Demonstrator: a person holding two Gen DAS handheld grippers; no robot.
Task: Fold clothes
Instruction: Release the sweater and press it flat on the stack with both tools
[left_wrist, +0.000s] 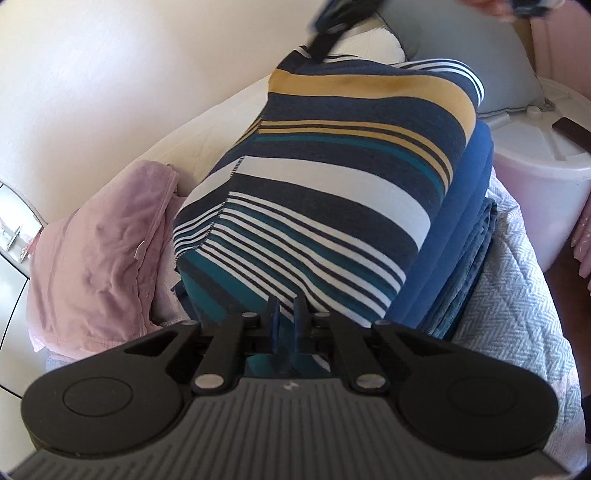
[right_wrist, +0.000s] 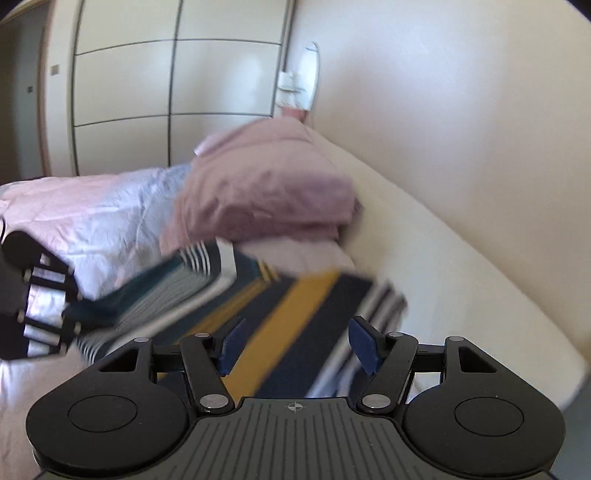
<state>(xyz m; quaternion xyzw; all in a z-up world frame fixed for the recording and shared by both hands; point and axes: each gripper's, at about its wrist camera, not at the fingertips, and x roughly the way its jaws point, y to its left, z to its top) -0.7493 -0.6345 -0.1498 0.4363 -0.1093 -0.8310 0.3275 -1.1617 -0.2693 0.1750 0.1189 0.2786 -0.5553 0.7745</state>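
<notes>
Left wrist view: striped garment (left_wrist: 317, 192), already folded to a compact rectangle, lies on top of a stack of folded blue clothes (left_wrist: 469, 206) on the bed (left_wrist: 524, 280). Left claw (left_wrist: 287, 314) is nearly closed, its fingers pinched on the near teal edge of the striped piece. A crumpled pink garment (left_wrist: 96, 258) sits just beside the stack. The right claw shows blurred at the far end, above the garment.

Right wrist view: right claw (right_wrist: 297, 343) stands wide open, holding nothing, hovering over the yellow stripe of the same garment (right_wrist: 295, 314). Frame is motion-blurred. Left claw (right_wrist: 44, 314) appears at the far edge.

Judgement: knit fabric, light, soft, limp; it sags unless held at two corners. Best taken at hemmed edges or fold corners.
</notes>
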